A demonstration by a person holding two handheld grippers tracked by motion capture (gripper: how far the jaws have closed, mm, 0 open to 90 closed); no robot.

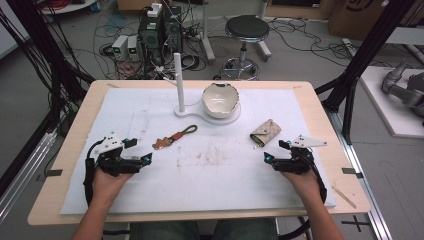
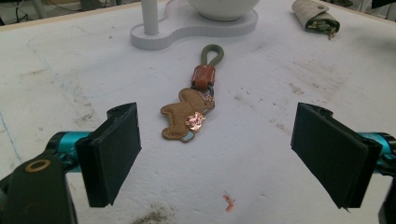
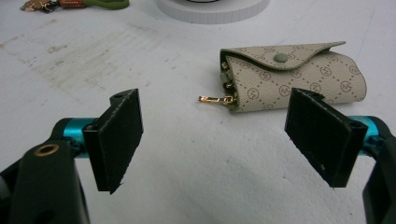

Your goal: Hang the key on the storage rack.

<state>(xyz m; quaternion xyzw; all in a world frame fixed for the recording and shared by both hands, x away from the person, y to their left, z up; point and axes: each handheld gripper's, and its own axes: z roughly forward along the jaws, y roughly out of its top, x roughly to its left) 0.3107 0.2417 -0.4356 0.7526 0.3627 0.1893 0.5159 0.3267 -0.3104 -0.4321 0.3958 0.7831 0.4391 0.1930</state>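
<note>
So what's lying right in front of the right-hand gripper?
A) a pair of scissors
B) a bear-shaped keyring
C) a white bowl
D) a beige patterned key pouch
D: in the right gripper view, the beige patterned key pouch, snapped shut with a gold clasp poking out, lies just ahead of the open right gripper.

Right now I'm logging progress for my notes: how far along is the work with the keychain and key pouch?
Nothing looks done. The left gripper is open, facing the bear keychain; the right gripper is open beside the key pouch. Both lie untouched on the white mat. Grasping and moving them remains.
</note>
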